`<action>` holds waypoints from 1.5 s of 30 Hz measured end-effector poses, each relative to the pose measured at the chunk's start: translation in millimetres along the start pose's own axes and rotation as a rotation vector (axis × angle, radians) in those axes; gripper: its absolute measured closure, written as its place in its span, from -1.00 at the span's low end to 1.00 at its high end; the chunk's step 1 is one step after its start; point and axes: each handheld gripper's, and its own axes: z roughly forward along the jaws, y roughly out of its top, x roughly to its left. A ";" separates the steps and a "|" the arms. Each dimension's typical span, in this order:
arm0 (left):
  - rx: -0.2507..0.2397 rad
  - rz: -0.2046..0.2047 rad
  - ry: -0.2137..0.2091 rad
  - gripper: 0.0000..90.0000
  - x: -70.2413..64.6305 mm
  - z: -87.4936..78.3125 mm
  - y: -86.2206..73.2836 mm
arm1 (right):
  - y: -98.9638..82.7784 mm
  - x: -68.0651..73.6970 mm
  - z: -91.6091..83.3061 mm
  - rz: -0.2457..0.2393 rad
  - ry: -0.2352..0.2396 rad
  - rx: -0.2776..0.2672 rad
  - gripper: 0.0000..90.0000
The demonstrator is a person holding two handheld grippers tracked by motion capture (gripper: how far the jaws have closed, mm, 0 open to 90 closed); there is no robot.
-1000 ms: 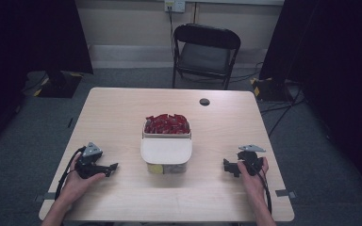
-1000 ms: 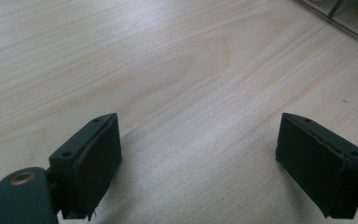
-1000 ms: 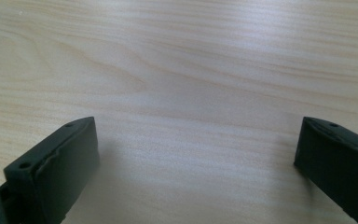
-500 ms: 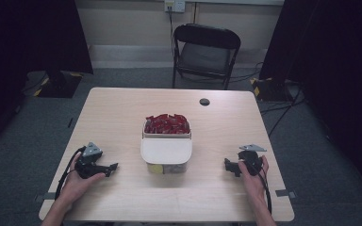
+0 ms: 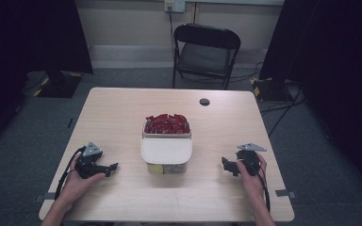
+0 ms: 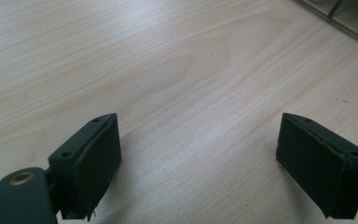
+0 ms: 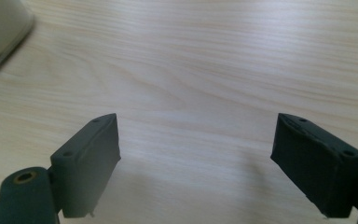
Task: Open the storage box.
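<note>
A clear tub (image 5: 167, 124) heaped with red packets stands at the table's middle. In front of it, touching, is a second container with a white lid (image 5: 166, 150). My left gripper (image 5: 113, 167) rests low over the table left of the lidded container, pointing toward it, open with only bare wood between its jaws (image 6: 198, 128). My right gripper (image 5: 226, 165) rests to the right, pointing left, open too; its jaws have just been closing a little, with nothing between them (image 7: 196, 126). A corner of the white lid (image 7: 0, 23) shows in the right gripper view.
The light wooden table (image 5: 118, 117) carries a small black round disc (image 5: 204, 101) at the back right of centre. A black folding chair (image 5: 206, 49) stands behind the far edge. Dark curtains flank the room on both sides.
The right gripper has shifted slightly. The left hand and both containers stay where they were.
</note>
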 end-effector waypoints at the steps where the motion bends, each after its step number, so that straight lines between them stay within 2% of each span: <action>1: 0.000 0.000 -0.001 -0.70 0.0 0.0 0.0 | 0.8 1.8 -1.1 0.000 0.012 -0.005 -0.68; 5: 0.000 0.001 0.002 -0.70 0.0 -0.1 0.0 | 5.3 10.0 -6.7 -0.001 0.057 -0.022 -0.68; 12: 0.001 0.003 0.002 -0.70 0.2 -0.1 0.0 | 11.4 25.4 -16.8 -0.037 0.099 -0.047 -0.68; 13: 0.000 0.002 0.003 -0.70 0.1 -0.1 0.0 | 15.2 30.2 -22.0 -0.044 0.111 -0.067 -0.68; 16: 0.001 0.000 0.000 -0.70 0.0 0.0 0.0 | 17.9 33.6 -25.8 -0.050 0.120 -0.082 -0.68; 17: 0.000 0.000 0.000 -0.70 0.0 0.0 0.0 | 20.4 38.0 -29.8 -0.060 0.139 -0.094 -0.68; 19: 0.001 0.000 0.000 -0.70 0.0 0.0 0.0 | 21.1 39.8 -30.6 -0.063 0.145 -0.095 -0.68; 20: 0.000 0.001 0.001 -0.70 0.1 -0.1 0.0 | 22.5 45.1 -32.4 -0.072 0.163 -0.099 -0.68; 25: 0.001 0.003 0.003 -0.70 0.1 -0.2 0.1 | 25.1 58.2 -35.9 -0.103 0.193 -0.102 -0.68; 28: 0.001 0.002 0.002 -0.70 0.1 -0.1 0.0 | 26.2 63.8 -36.7 -0.114 0.202 -0.111 -0.69; 29: 0.001 0.000 0.000 -0.70 0.0 0.0 0.0 | 27.2 69.2 -36.7 -0.122 0.220 -0.112 -0.69; 34: 0.000 0.002 0.003 -0.70 0.1 -0.1 0.0 | 26.5 79.8 -34.9 -0.133 0.250 -0.102 -0.69; 35: 0.000 -0.001 -0.001 -0.70 -0.1 0.0 0.0 | 25.7 87.7 -34.2 -0.151 0.266 -0.094 -0.69; 36: 0.000 -0.001 -0.001 -0.70 -0.1 0.0 0.0 | 25.7 87.7 -34.2 -0.151 0.266 -0.094 -0.69; 37: 0.001 0.000 0.000 -0.70 0.0 0.0 0.0 | 25.5 94.4 -33.2 -0.170 0.275 -0.092 -0.69; 45: -0.001 -0.002 -0.001 -0.70 -0.1 0.1 0.0 | 27.8 114.1 -27.4 -0.207 0.313 -0.086 -0.69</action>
